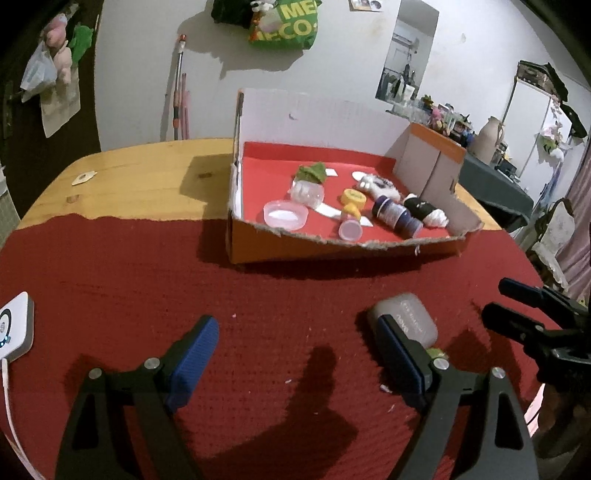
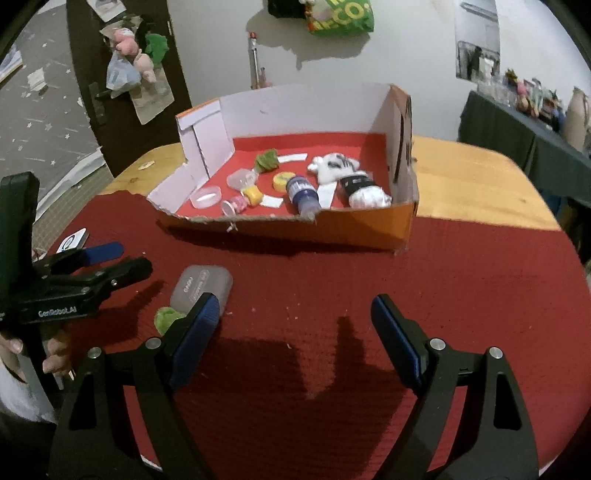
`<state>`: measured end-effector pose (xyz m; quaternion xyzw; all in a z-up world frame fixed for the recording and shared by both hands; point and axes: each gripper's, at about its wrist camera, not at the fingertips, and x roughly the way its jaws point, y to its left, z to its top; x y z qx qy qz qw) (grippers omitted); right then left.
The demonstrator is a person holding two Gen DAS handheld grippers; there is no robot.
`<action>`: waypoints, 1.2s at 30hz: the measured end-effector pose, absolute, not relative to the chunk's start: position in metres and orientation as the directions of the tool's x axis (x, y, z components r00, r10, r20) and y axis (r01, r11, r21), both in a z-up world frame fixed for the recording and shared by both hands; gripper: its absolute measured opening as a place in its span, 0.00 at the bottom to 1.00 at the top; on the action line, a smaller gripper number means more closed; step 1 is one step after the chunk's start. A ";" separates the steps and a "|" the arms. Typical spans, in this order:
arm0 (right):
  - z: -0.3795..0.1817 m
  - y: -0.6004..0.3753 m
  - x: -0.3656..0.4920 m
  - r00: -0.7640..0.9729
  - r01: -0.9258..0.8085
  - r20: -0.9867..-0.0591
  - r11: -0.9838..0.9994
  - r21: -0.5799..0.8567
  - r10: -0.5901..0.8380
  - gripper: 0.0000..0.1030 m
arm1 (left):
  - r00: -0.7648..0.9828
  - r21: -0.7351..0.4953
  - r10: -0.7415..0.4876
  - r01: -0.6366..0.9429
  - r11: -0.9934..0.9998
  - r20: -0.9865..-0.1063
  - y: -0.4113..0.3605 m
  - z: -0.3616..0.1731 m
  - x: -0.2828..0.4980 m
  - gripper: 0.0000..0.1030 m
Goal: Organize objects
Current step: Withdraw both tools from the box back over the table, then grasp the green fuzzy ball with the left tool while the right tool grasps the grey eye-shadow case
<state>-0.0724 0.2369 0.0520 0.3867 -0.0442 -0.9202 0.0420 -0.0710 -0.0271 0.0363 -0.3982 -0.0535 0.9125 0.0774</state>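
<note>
Both tongs — left (image 1: 295,354), right (image 2: 295,332) — gape; grey case (image 2: 202,286) between

A green printed bag (image 1: 284,26) hangs on the white wall (lettering partly cut off). A white device (image 1: 14,325) lies on the red cloth (image 1: 258,288), at its left edge.

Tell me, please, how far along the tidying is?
Mostly done: the bottle, sock and small tubs already lie in the box. Nothing is in hand; both grippers' jaws are open. Left: the grey case and green scrap on the red cloth.
</note>
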 end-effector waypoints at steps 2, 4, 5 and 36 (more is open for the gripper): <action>0.050 0.237 -0.073 -0.694 0.042 -0.712 -0.993 0.114 -0.111 0.82 | -0.672 -0.153 0.178 -0.097 -0.984 -0.719 -0.027 0.035 -0.071 0.85; 0.049 0.237 -0.074 -0.692 0.041 -0.714 -0.993 0.111 -0.109 0.82 | -0.670 -0.154 0.180 -0.099 -0.983 -0.720 -0.025 0.034 -0.071 0.85; 0.049 0.237 -0.074 -0.691 0.040 -0.715 -0.993 0.110 -0.107 0.82 | -0.669 -0.157 0.185 -0.102 -0.982 -0.720 -0.025 0.035 -0.070 0.85; 0.043 0.263 -0.072 -0.685 -0.008 -0.722 -0.989 0.146 -0.101 0.82 | -0.569 -0.152 0.303 -0.299 -0.942 -0.764 0.043 0.029 -0.048 0.89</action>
